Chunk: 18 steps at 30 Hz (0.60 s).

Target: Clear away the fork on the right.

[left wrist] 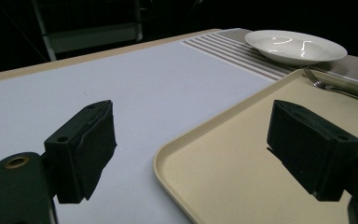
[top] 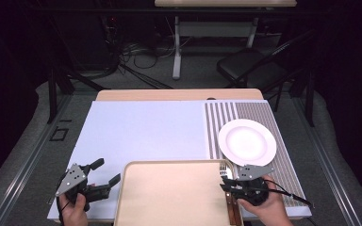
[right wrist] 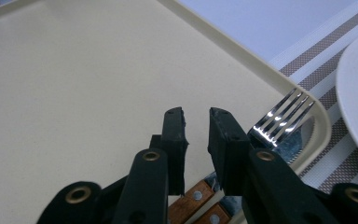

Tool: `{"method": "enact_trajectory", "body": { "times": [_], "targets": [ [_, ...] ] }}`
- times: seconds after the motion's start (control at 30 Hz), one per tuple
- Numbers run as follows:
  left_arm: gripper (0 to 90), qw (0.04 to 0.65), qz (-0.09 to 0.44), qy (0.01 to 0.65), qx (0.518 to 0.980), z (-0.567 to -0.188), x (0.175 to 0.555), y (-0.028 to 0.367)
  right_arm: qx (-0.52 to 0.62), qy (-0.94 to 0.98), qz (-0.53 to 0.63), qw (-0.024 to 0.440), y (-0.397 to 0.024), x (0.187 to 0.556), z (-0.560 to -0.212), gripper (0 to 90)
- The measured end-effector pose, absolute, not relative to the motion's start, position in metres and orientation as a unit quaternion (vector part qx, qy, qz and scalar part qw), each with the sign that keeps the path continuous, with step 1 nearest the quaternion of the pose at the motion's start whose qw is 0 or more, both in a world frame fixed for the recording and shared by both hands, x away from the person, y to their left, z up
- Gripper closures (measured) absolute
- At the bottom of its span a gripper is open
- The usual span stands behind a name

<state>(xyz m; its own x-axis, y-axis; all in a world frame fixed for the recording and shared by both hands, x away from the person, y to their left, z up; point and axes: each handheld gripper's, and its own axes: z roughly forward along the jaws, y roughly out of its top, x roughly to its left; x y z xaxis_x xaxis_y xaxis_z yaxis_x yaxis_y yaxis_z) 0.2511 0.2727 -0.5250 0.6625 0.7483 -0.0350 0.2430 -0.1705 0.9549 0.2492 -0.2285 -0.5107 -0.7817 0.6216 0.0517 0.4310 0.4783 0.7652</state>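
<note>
Right hand-held gripper [right wrist: 196, 122] sits over the near right corner of the shallow beige plastic tray [top: 169, 165]. Jaws parted by a narrow gap, nothing pinched; bare tray floor shows between the pads. Just beside and under them lies the steel fork with a riveted brown wooden handle [right wrist: 279, 126], tines toward the tray's far right corner, handle running back under the gripper. A second wooden handle [right wrist: 214, 215] lies alongside the first; whether it is a knife or another fork I cannot tell.

Left hand-held gripper [top: 104, 173] is spread wide, holding nothing, near the tray's left edge over the pale blue mat [top: 141, 127] on the tabletop.

Round white ceramic plate [top: 247, 141] stands on the striped brown-and-white placemat [top: 287, 155], just beyond the tray's right corner, near the fork tines but not touching them.

Judgement: the fork reads as set down in the tray, right jaws loosened off it. To do this step well:
- open the jaws enough that neither pad drags the handle
- lift straight up before moving sideways, so the fork does not skid into the tray wall or the neighbouring handle
- keep clear of the plate rim on the way out
- left gripper could steady the tray's edge if it shifts

Risk: a pad catching a rivet and tipping the fork over the rim
</note>
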Motion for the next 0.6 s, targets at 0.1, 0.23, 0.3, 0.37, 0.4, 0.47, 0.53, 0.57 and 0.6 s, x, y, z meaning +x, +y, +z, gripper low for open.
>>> {"method": "enact_trajectory", "body": {
  "times": [0.1, 0.23, 0.3, 0.37, 0.4, 0.47, 0.53, 0.57, 0.6],
  "targets": [
    [15.5, 0.547, 0.231, 0.340, 0.730, -0.5250, 0.2511, 0.2726, 0.309, 0.850, 0.411, 0.118, -0.2296, 0.2480, -0.5086, 74.6],
    [15.5, 0.547, 0.231, 0.340, 0.729, -0.5250, 0.2512, 0.2727, 0.303, 0.847, 0.420, 0.120, -0.2300, 0.2483, -0.5072, 73.9],
    [15.5, 0.547, 0.231, 0.340, 0.729, -0.5251, 0.2512, 0.2727, 0.301, 0.847, 0.421, 0.122, -0.2300, 0.2484, -0.5067, 73.7],
    [15.5, 0.547, 0.231, 0.340, 0.729, -0.5252, 0.2511, 0.2725, 0.299, 0.848, 0.419, 0.124, -0.2304, 0.2486, -0.5060, 72.4],
    [15.5, 0.548, 0.230, 0.340, 0.729, -0.5252, 0.2512, 0.2725, 0.298, 0.848, 0.419, 0.128, -0.2307, 0.2487, -0.5057, 70.0],
    [15.5, 0.547, 0.230, 0.340, 0.729, -0.5252, 0.2512, 0.2725, 0.297, 0.849, 0.416, 0.137, -0.2312, 0.2490, -0.5055, 68.9],
    [15.5, 0.547, 0.231, 0.340, 0.729, -0.5252, 0.2512, 0.2725, 0.297, 0.848, 0.416, 0.143, -0.2321, 0.2487, -0.5050, 66.3],
    [15.5, 0.547, 0.231, 0.340, 0.729, -0.5251, 0.2512, 0.2727, 0.297, 0.847, 0.416, 0.147, -0.2330, 0.2490, -0.5046, 63.8],
    [15.5, 0.548, 0.230, 0.341, 0.729, -0.5251, 0.2512, 0.2728, 0.297, 0.846, 0.414, 0.155, -0.2336, 0.2493, -0.5043, 61.9]
  ]
}}
